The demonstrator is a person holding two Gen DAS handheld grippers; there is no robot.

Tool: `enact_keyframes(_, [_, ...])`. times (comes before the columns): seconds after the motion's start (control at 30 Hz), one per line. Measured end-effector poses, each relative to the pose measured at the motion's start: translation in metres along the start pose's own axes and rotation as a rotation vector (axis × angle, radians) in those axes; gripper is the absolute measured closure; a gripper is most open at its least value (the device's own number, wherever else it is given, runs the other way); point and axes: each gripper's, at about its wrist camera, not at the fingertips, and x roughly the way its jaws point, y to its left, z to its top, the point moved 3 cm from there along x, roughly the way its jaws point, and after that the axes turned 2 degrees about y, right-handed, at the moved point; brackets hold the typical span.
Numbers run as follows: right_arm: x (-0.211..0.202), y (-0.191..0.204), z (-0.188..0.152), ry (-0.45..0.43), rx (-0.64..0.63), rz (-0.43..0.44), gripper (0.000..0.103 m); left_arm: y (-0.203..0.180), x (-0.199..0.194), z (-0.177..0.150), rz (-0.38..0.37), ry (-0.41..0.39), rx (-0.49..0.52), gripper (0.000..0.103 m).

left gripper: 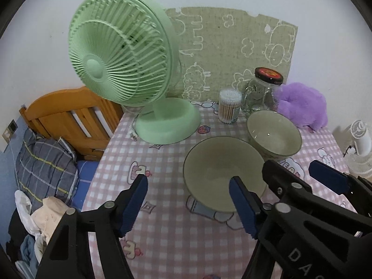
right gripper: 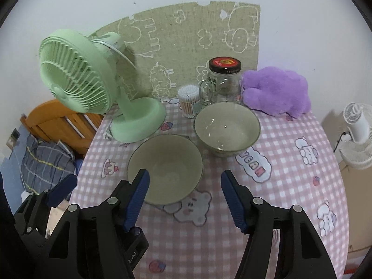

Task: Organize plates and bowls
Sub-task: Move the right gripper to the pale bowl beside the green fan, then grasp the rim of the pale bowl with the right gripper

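Hovering over the table (right gripper: 290, 139), we hold both grippers, left (left gripper: 188, 203) and right (right gripper: 184, 197), agape and empty; the near bowl (right gripper: 165, 169) and far bowl (right gripper: 226, 127) sit side by side.

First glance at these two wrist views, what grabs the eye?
The big mint-green fan dominates the left rear of the pink checked tablecloth, in front of a green cartoon mat on the wall. Two empty olive bowls sit mid-table: the wider bowl nearer, the deeper bowl behind it to the right. A fluffy purple toy lies at the back right beside a black-lidded glass jar.
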Motion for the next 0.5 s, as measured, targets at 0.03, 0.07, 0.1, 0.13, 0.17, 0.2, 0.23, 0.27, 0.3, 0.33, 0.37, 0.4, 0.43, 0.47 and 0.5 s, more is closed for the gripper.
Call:
enact_keyframes(0.03, [0.009,-0.002,0.004,0.008,0.001,0.005,0.037,-0.001,0.006,0.002,0.003,0.008,-0.006,0.030])
enact_keyframes(0.07, [0.014,-0.003,0.005,0.014,0.000,0.008,0.038,-0.003,0.012,0.002,0.003,0.016,-0.012,0.030])
enact_keyframes(0.1, [0.020,-0.004,0.008,0.020,-0.001,0.009,0.039,-0.004,0.018,0.003,0.002,0.027,-0.019,0.031])
enact_keyframes(0.13, [0.027,-0.006,0.010,0.026,-0.003,0.010,0.039,-0.005,0.024,0.004,0.000,0.036,-0.026,0.032])
enact_keyframes(0.17, [0.033,-0.007,0.012,0.030,-0.005,0.010,0.040,-0.005,0.030,0.005,0.000,0.043,-0.030,0.035])
enact_keyframes(0.2, [0.039,-0.008,0.014,0.035,-0.007,0.006,0.041,-0.006,0.036,0.007,0.007,0.049,-0.032,0.037])
enact_keyframes(0.23, [0.042,-0.009,0.015,0.038,-0.007,0.003,0.043,-0.006,0.041,0.008,0.017,0.056,-0.035,0.037])
enact_keyframes(0.27, [0.048,-0.010,0.016,0.046,-0.005,0.003,0.046,-0.007,0.046,0.009,0.016,0.062,-0.036,0.037])
enact_keyframes(0.3, [0.054,-0.011,0.018,0.055,0.002,0.008,0.047,-0.008,0.051,0.009,0.015,0.068,-0.036,0.037])
enact_keyframes(0.33, [0.059,-0.012,0.018,0.063,0.009,0.009,0.047,-0.009,0.056,0.009,0.015,0.072,-0.035,0.037])
enact_keyframes(0.37, [0.062,-0.013,0.018,0.068,0.015,0.011,0.048,-0.009,0.059,0.009,0.013,0.077,-0.037,0.037])
enact_keyframes(0.4, [0.066,-0.014,0.019,0.073,0.019,0.013,0.049,-0.009,0.063,0.008,0.013,0.082,-0.038,0.037])
enact_keyframes(0.43, [0.072,-0.015,0.019,0.081,0.022,0.016,0.049,-0.009,0.067,0.008,0.012,0.089,-0.038,0.037])
enact_keyframes(0.47, [0.076,-0.015,0.018,0.088,0.024,0.018,0.049,-0.010,0.071,0.007,0.011,0.096,-0.036,0.038])
enact_keyframes(0.5, [0.078,-0.016,0.017,0.094,0.026,0.021,0.051,-0.010,0.074,0.007,0.012,0.102,-0.033,0.039])
